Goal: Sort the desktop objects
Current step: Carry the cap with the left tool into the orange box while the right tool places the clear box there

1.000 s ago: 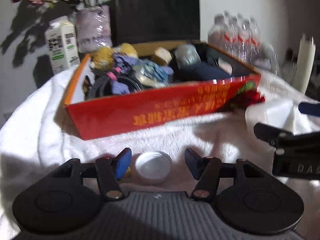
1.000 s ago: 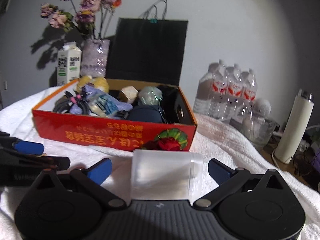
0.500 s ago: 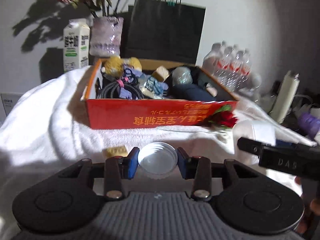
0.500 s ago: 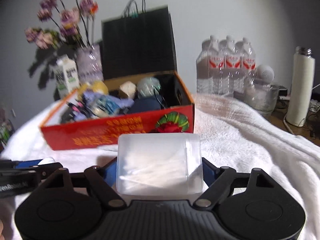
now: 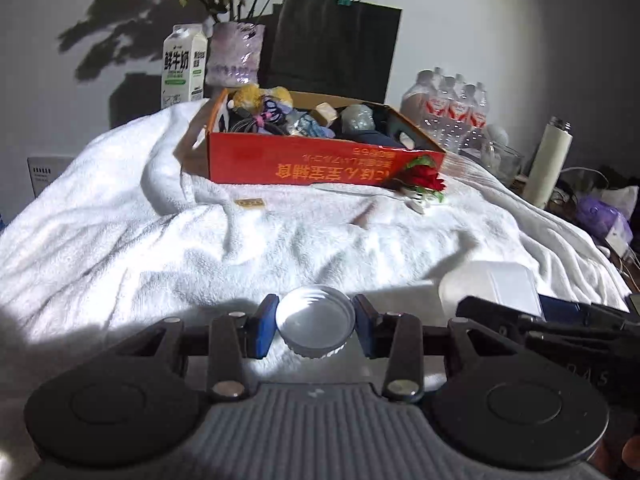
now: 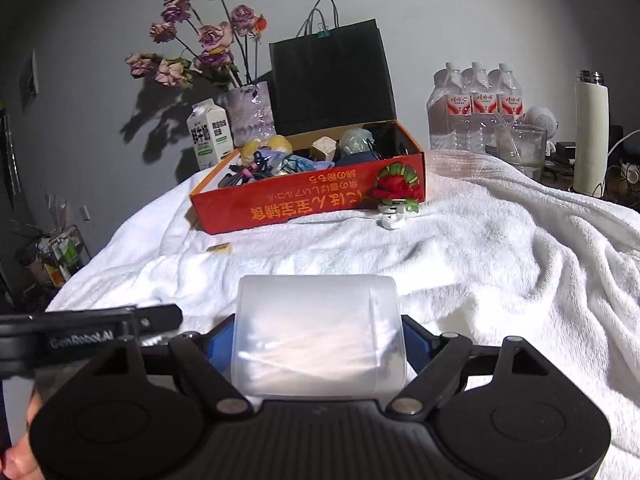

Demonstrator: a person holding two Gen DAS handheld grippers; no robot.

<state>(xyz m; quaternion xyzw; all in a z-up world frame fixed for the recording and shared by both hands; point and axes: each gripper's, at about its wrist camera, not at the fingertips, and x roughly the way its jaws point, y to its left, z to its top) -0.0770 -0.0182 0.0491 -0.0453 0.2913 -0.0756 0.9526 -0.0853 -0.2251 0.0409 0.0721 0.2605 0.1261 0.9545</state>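
1. A white towel drapes the whole work surface, rumpled into folds.
2. A red cardboard box sits toward the back of the towel, packed with cables, soft toys and small oddments; a black paper bag stands behind it.
3. Along the wall: a vase of dried flowers, a milk carton, a pack of water bottles and a tall white flask.
4. The right gripper is clamped on a translucent plastic container, its blue pads pressed against the container's two sides, held above the towel's near edge.
5. The left gripper is closed on a white round lid, open side up, a pad touching each side of its rim.
6. A red artificial rose lies at the box's front corner.
7. A small yellow tag rests on the towel, just in front of the box.
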